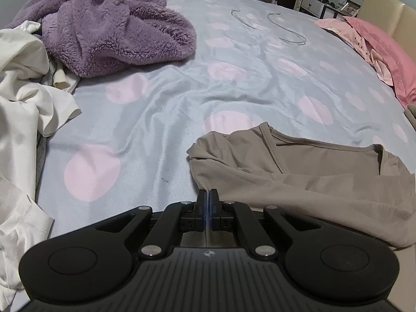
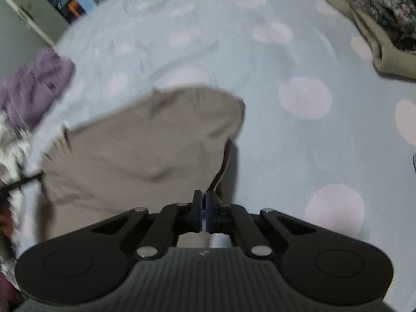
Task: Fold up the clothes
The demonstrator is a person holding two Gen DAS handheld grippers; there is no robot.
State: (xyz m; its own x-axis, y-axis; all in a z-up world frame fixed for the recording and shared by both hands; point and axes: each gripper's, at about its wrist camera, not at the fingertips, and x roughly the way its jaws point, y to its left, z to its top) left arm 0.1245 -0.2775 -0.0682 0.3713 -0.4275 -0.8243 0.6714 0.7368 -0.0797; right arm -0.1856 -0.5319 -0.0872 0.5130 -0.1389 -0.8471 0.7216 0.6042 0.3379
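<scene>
Lying unfolded along the left side of the bed (image 1: 182,104), a heap of white garments (image 1: 23,98) and a crumpled purple fleece (image 1: 114,31) are waiting their turn, while a thin cord (image 1: 283,28) is resting on the bare spotted cover farther back. Moving rightward, the left gripper (image 1: 208,195) is showing its jaws closed at the near left edge of the taupe top (image 1: 299,171), apparently pinching the fabric, though the contact itself is partly hidden. At that garment's right edge, the right gripper (image 2: 204,197) is likewise closed on a hem of the same cloth, in a blurred view. At far right, a small stack of folded clothes (image 2: 384,39) is sitting finished; judging by this, the work is underway, with several pieces remaining.
</scene>
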